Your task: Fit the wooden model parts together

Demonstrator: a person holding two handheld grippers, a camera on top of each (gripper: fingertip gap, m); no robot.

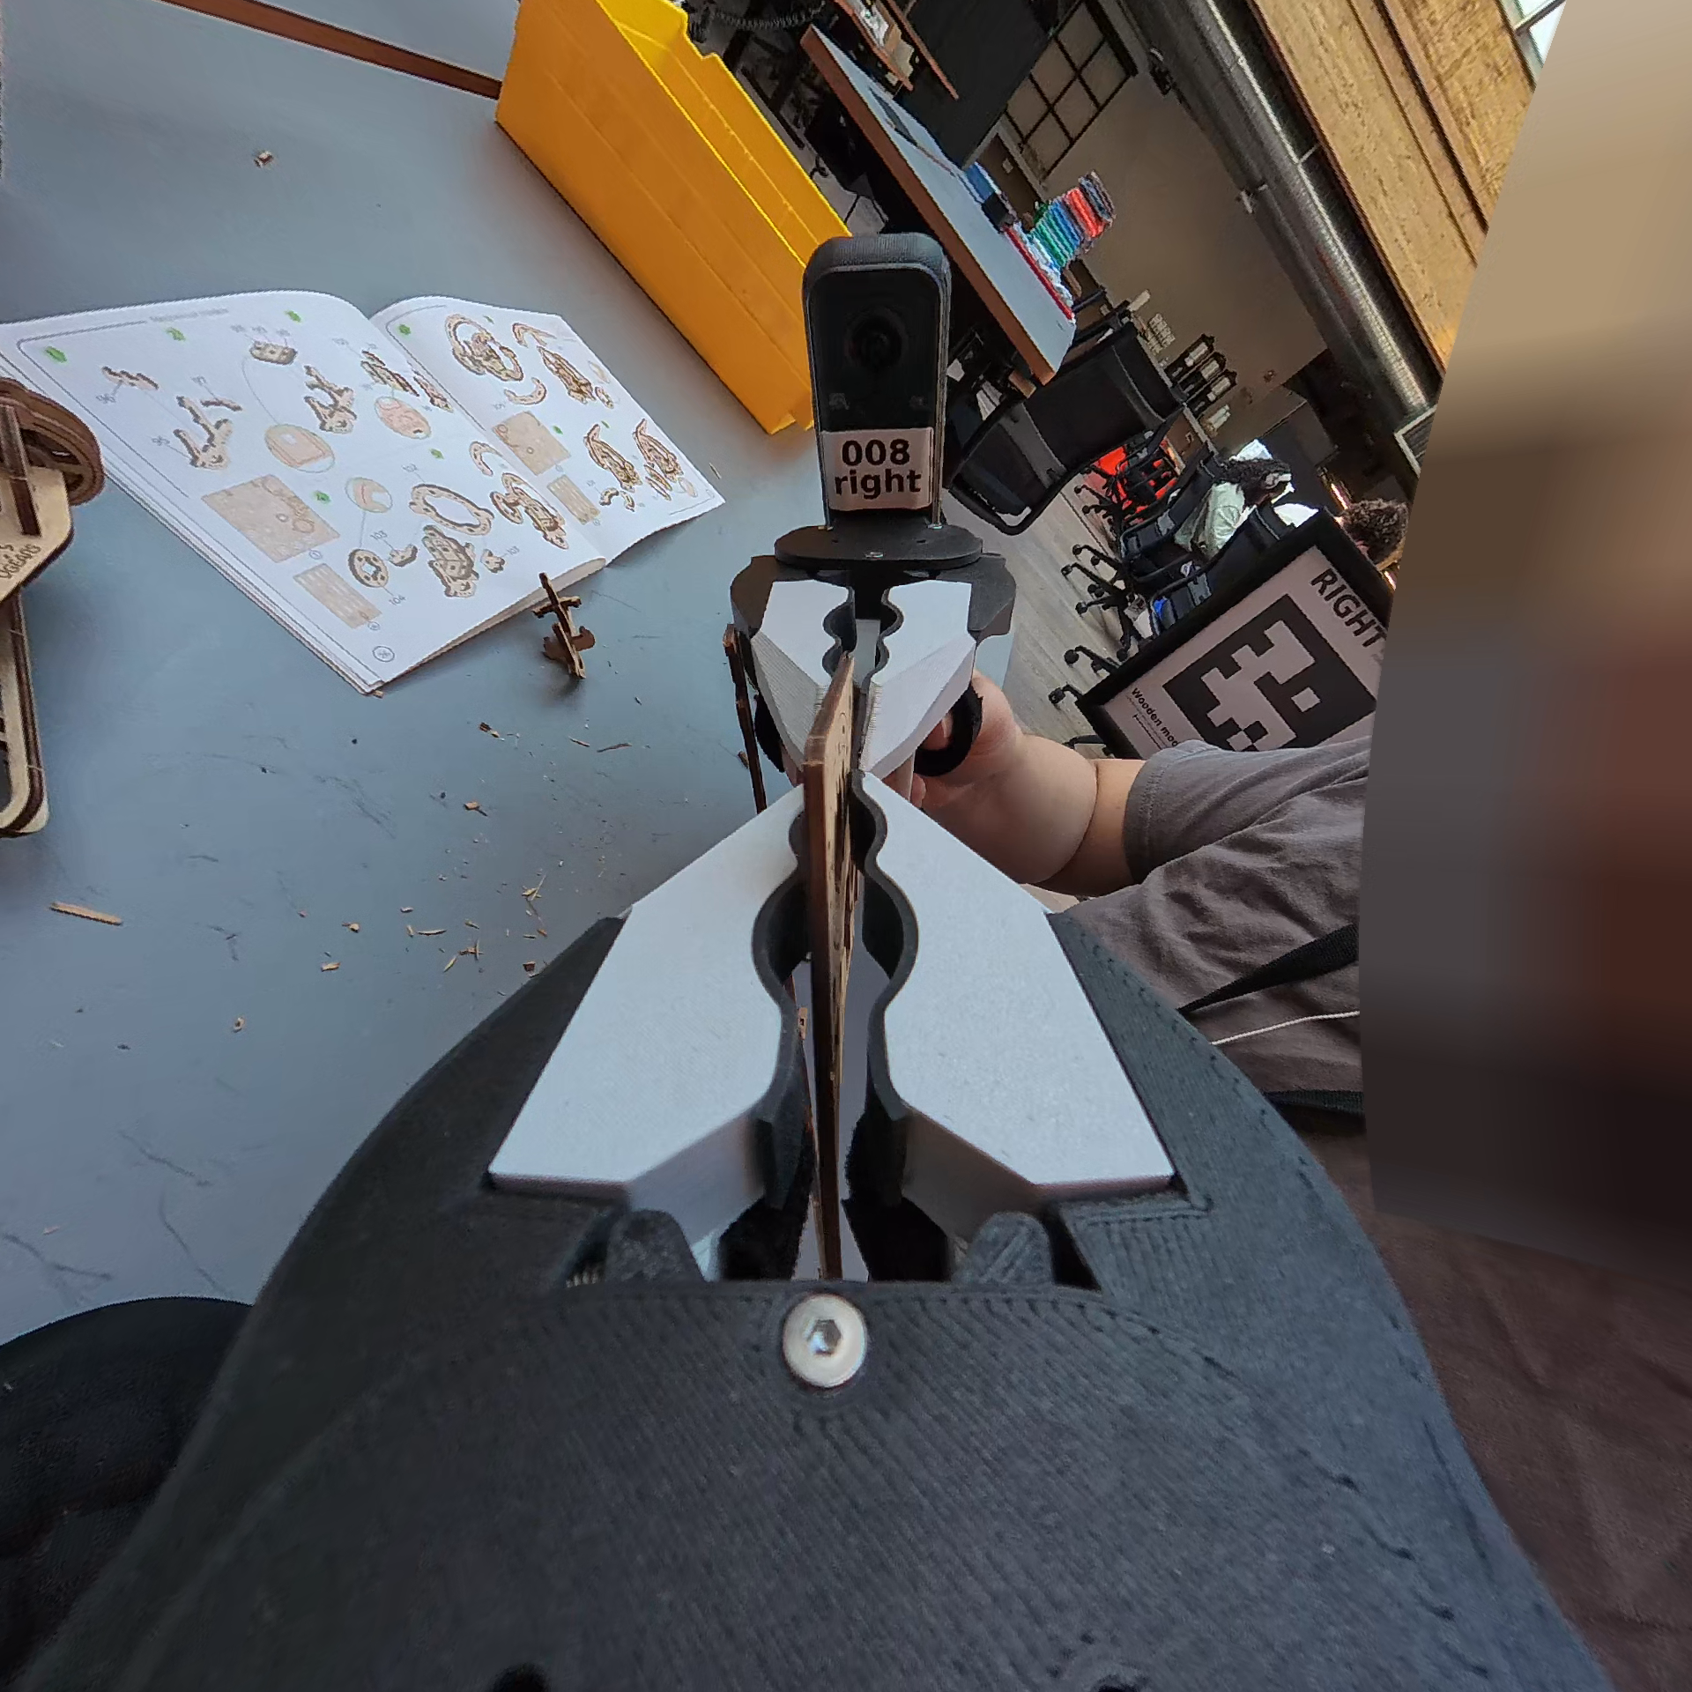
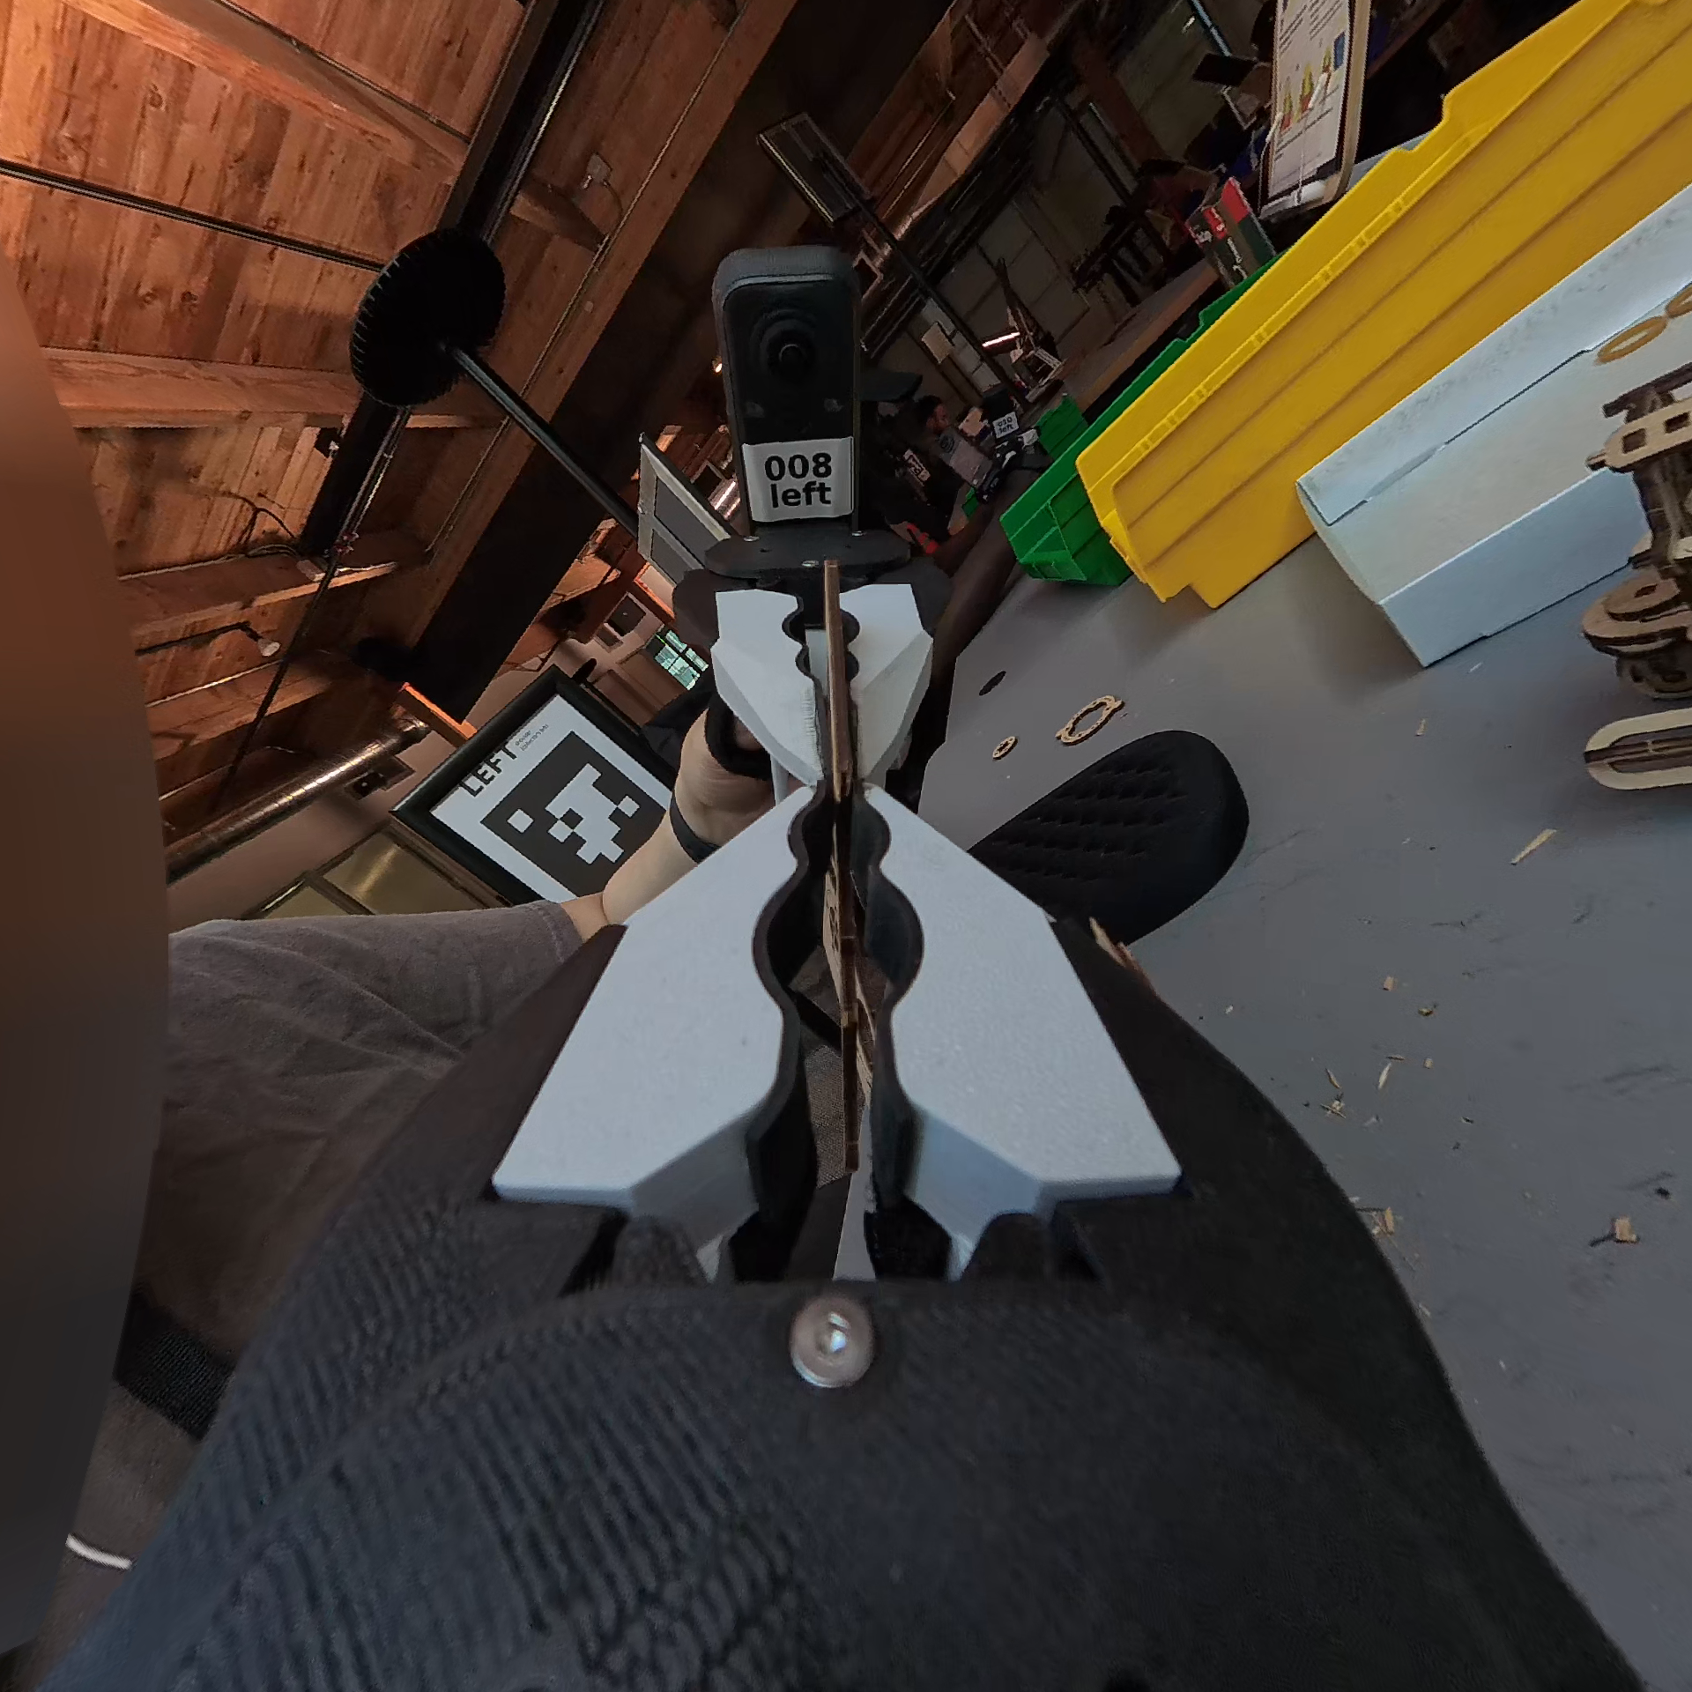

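Observation:
A thin laser-cut wooden sheet [image 1: 835,916] is seen edge-on and runs between the two grippers. My left gripper [image 1: 835,795] is shut on its near end. My right gripper [image 1: 847,732] faces it tip to tip and is shut on the far end. In the right wrist view the same sheet [image 2: 842,916] lies between the jaws of my right gripper [image 2: 838,798], with the left gripper [image 2: 835,732] opposite. Both are held above the grey table's [image 1: 275,824] edge. I cannot tell whether the sheet is one part or two.
An open instruction booklet [image 1: 366,458], a small wooden piece [image 1: 560,623] and a yellow bin [image 1: 659,183] are on the table. A partly built wooden model [image 2: 1648,595], a white box [image 2: 1483,476], wooden rings [image 2: 1088,719] and wood chips lie to the right. My two grippers' fingertips are within a few centimetres of each other.

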